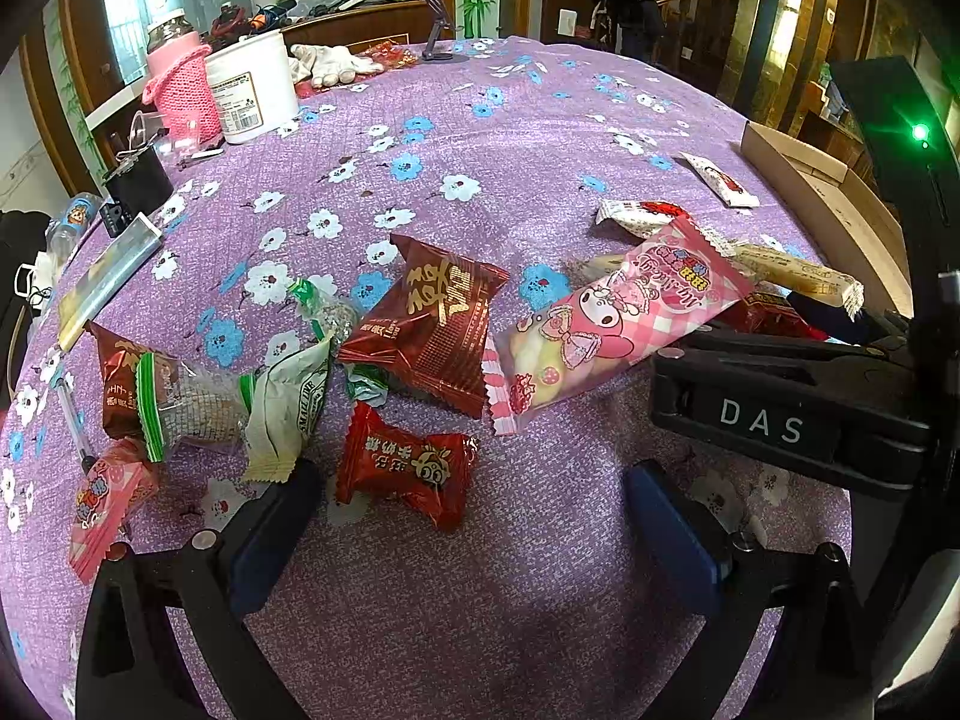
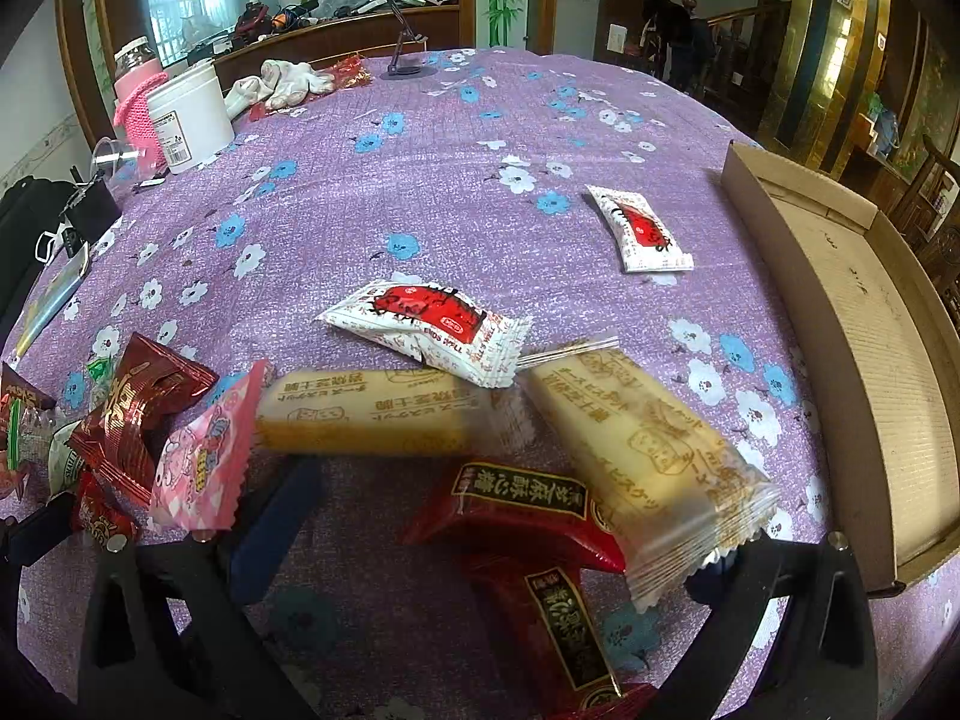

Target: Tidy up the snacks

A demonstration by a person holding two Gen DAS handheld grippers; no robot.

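Snacks (image 2: 426, 330) scattered on floral tablecloth (image 2: 420, 180), cardboard box (image 2: 870, 324) bare inside, both tools (image 1: 474, 516) (image 2: 498, 528) wide.

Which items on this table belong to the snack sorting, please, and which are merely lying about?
For the job:
pink marshmallow pack
red candy
cheese biscuit packs
cardboard tray

Lying about:
white tub
white gloves
pink-sleeved jar
phone stand
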